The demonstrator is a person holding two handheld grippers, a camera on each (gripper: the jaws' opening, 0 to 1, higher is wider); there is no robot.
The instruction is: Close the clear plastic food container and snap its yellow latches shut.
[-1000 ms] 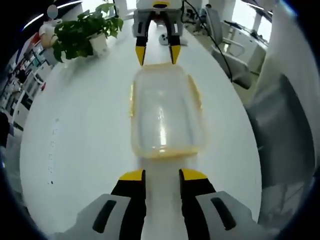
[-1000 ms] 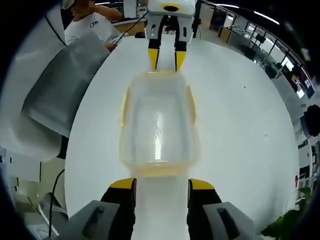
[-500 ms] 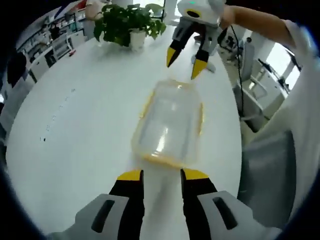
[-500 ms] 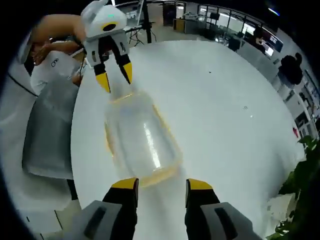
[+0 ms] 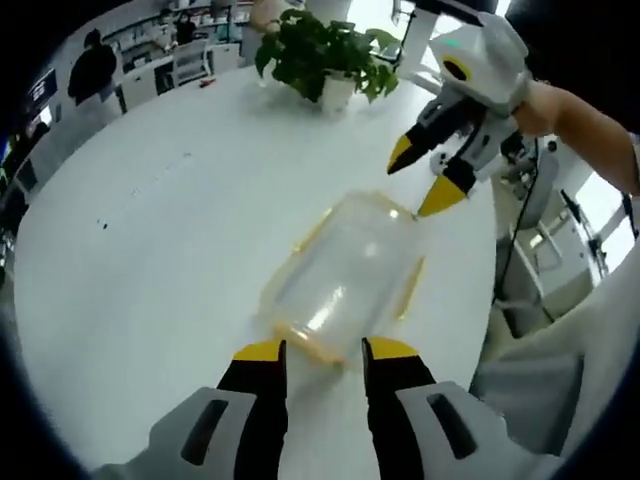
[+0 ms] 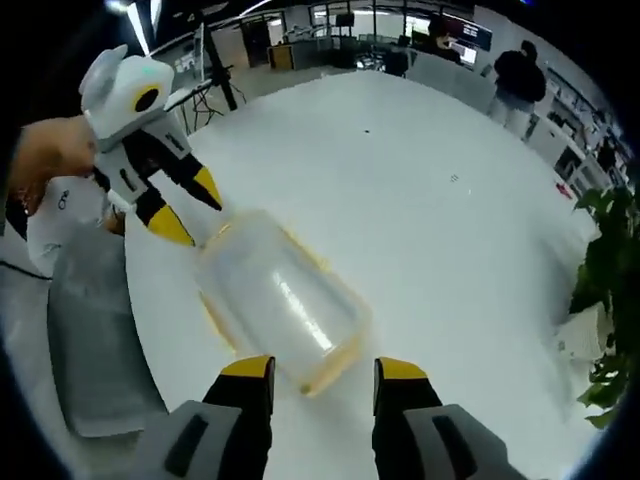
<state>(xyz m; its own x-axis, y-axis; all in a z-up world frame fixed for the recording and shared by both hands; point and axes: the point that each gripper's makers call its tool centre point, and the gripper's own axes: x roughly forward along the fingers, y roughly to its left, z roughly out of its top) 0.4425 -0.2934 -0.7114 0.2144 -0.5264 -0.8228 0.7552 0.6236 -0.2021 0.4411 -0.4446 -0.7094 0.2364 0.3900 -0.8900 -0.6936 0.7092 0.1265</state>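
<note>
The clear plastic container [image 5: 345, 275] with yellow edging lies slantwise on the white table [image 5: 150, 250], its lid on top; the latches are too blurred to read. My left gripper [image 5: 325, 352] is open just short of its near end, with nothing between the tips. My right gripper [image 5: 422, 180] comes in from the upper right, open, its lower tip close to the far corner. In the right gripper view the container [image 6: 280, 305] sits just ahead of the open right gripper [image 6: 323, 370]. The left gripper [image 6: 190, 208] hovers at its far left corner.
A potted plant [image 5: 325, 50] stands at the table's far side, also a potted plant [image 6: 605, 260] at the right edge. A grey chair [image 6: 95, 330] stands beside the table. A hand [image 5: 540, 105] holds the right gripper. People stand in the background.
Both views have swung and rolled, so the container now lies diagonally instead of straight ahead. Each gripper has shifted off the container's far end toward one corner. Both stay open.
</note>
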